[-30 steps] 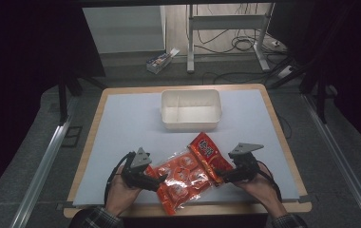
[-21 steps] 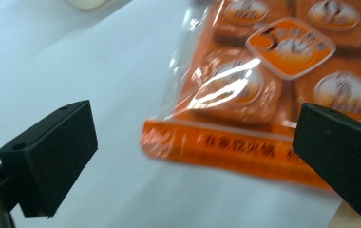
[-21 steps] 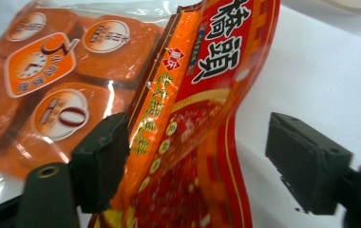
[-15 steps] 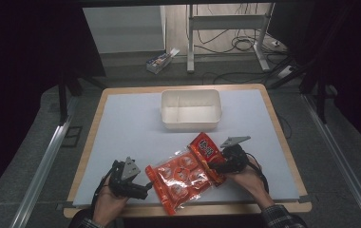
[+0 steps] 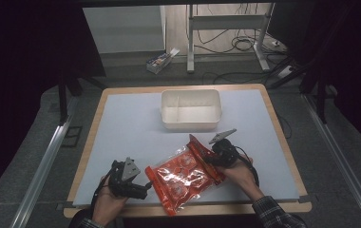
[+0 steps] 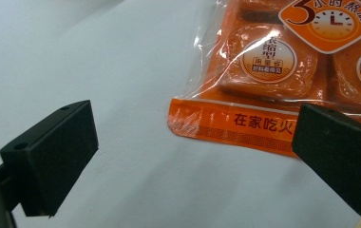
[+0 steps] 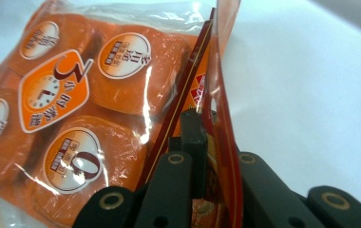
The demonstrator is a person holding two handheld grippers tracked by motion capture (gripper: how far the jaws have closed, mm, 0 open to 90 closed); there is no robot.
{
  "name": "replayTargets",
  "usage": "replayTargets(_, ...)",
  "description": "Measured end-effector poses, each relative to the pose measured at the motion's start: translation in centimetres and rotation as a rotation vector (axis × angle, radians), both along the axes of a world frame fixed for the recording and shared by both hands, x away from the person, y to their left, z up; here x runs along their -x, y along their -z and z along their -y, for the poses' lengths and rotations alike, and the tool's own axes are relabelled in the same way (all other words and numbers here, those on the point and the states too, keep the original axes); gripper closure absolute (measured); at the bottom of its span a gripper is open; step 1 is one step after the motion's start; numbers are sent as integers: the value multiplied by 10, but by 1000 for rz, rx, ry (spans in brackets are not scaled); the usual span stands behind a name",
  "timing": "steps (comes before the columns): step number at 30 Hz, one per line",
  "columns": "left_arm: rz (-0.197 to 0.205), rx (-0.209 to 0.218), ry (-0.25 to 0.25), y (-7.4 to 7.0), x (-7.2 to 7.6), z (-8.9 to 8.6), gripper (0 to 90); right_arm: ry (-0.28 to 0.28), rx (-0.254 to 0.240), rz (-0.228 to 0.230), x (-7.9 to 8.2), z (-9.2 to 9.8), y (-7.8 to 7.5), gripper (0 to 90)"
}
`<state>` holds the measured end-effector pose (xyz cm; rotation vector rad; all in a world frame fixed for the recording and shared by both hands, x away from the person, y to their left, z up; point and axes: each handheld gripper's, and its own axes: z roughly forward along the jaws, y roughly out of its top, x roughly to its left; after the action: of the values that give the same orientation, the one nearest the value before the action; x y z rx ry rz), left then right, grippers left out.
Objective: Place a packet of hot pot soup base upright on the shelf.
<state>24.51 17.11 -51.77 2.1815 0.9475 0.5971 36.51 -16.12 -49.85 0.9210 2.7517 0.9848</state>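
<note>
Half a second ago my left gripper (image 5: 146, 184) sat a little clear of the orange snack bag (image 5: 183, 176); now I have eased it back toward the bag's lower-left edge, and its jaws stand wide apart with nothing between them. In the left gripper view the bag's sealed orange strip (image 6: 235, 126) lies flat on the white table top (image 6: 121, 71), reaching across to the right-hand jaw. The bag itself has barely shifted since then.

My right gripper (image 5: 210, 157) is clenched on the bag's upper-right end, as it was before. In the right gripper view the jaws are pressed together on the folded red header (image 7: 216, 118), which stands up on edge between them.

The bag lies in the lower middle of the high view, on the near half of the table. Its long axis runs diagonally, from the lower left near my left hand (image 5: 107, 204) up to the upper right at my right hand (image 5: 240, 175). Its header end points toward the white bin (image 5: 191, 110), which sits apart from it above centre.
</note>
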Motion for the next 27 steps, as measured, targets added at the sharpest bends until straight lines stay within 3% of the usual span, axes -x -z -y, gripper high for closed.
replayTargets(3,2,-1,-3,0,0,-1,13,-7,-6,11,1,-1,-7,890)
replayTargets(9,10,12,-23,1,-1,-4,13,-52,-63,0,-2,-3,-41,890)
replayTargets(12,12,19,-29,1,-2,-5,13,-77,-83,19,-1,-7,-61,890)
replayTargets(13,12,19,-29,1,-2,-5,13,-77,-83,19,-1,-7,-61,890)
replayTargets(14,11,17,-29,1,-2,-6,13,-98,-90,40,0,-9,-77,891)
replayTargets(15,11,17,-29,1,-2,-6,12,-98,-90,40,0,-9,-77,891)
replayTargets(19,14,15,-28,1,-2,-6,12,-130,-83,70,2,-17,-104,891)
replayTargets(27,17,22,-29,1,-2,-6,12,-177,-69,118,5,-25,-141,891)
